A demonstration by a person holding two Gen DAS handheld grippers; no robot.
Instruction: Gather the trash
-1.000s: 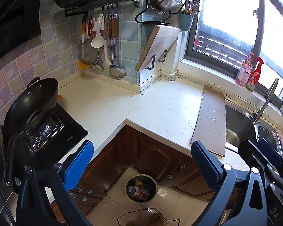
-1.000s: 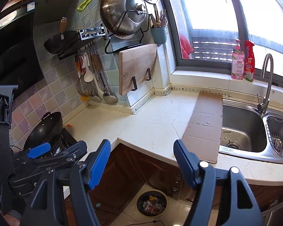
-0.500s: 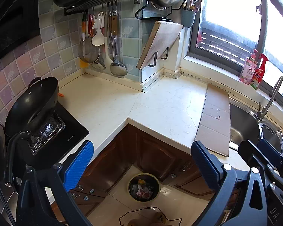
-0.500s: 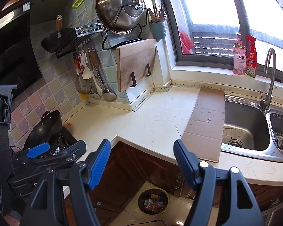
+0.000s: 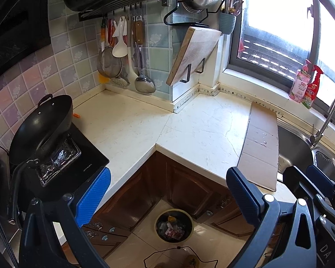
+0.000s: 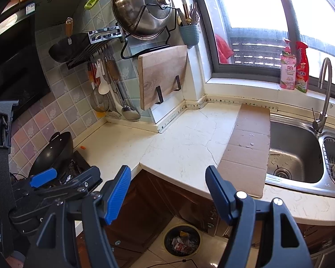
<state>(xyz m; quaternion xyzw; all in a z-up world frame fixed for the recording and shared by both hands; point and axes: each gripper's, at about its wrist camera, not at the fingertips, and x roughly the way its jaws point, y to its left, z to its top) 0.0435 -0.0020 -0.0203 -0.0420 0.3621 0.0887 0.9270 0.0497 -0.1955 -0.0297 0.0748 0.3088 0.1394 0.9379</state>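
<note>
Both the left gripper and right gripper gape empty; the flat brown cardboard sheet, at two o'clock overhanging the steel sink, could slip in if nudged.

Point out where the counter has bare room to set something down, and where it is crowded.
Bare: the white countertop from the cooktop across the corner to the cardboard sheet, except a small orange scrap near the wok. Crowded: the cooktop end under the wok, the wall with hanging utensils, and the sink side.
</note>
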